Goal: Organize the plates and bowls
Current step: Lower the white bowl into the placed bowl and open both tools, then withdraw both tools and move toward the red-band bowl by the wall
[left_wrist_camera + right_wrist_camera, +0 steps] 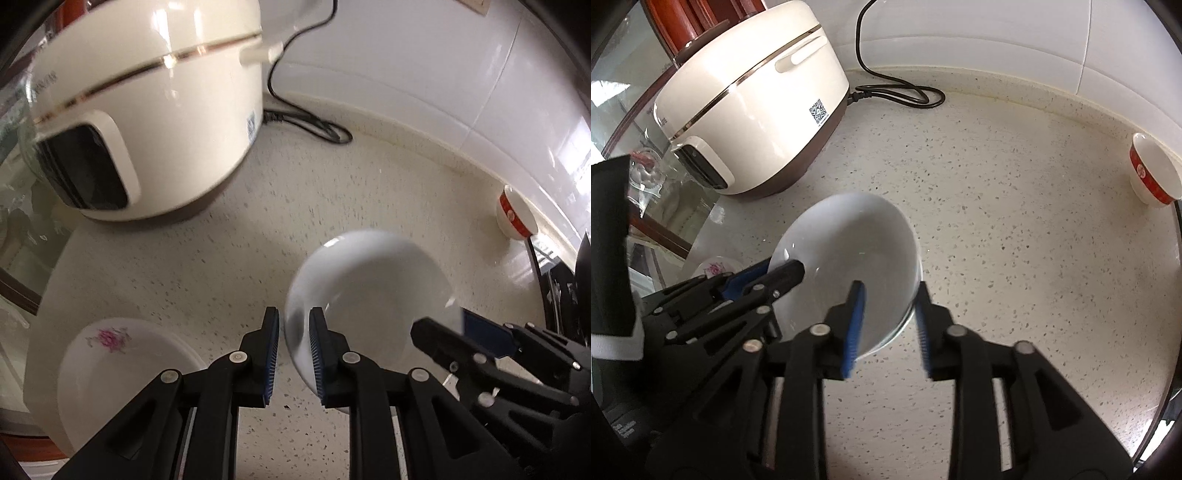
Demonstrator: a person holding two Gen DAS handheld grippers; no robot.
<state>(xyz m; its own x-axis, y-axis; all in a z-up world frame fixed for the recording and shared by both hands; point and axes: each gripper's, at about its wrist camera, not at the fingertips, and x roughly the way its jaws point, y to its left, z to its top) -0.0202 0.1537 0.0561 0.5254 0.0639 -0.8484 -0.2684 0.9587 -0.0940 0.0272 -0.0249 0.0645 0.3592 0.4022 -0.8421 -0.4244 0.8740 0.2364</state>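
The white bowl (849, 266) is held tilted above the speckled counter (1015, 221), at the centre of the right wrist view. The left gripper (293, 334) is clenched on its rim, one pad inside and one outside. The right gripper (890, 314) straddles the opposite rim at about 5 o'clock on the bowl, its jaws spread, with a gap on both sides as far as the blur lets me judge, so it looks released.

The sorting seems barely begun: this bowl is in hand and not yet set on anything. The flower-patterned dish (122, 365) lies at about 8 o'clock from it, near the counter's edge. The red-banded bowl (1154, 173) stands well apart at about 2 o'clock, by the tiled wall (997, 44). Both wait untouched.

Count: two bowls, one flowered dish that may be a plate or a shallow bowl, and no stack yet. Beyond them stands one cream rice cooker (757, 103) at 11 o'clock, its black cord (905, 96) looped behind.
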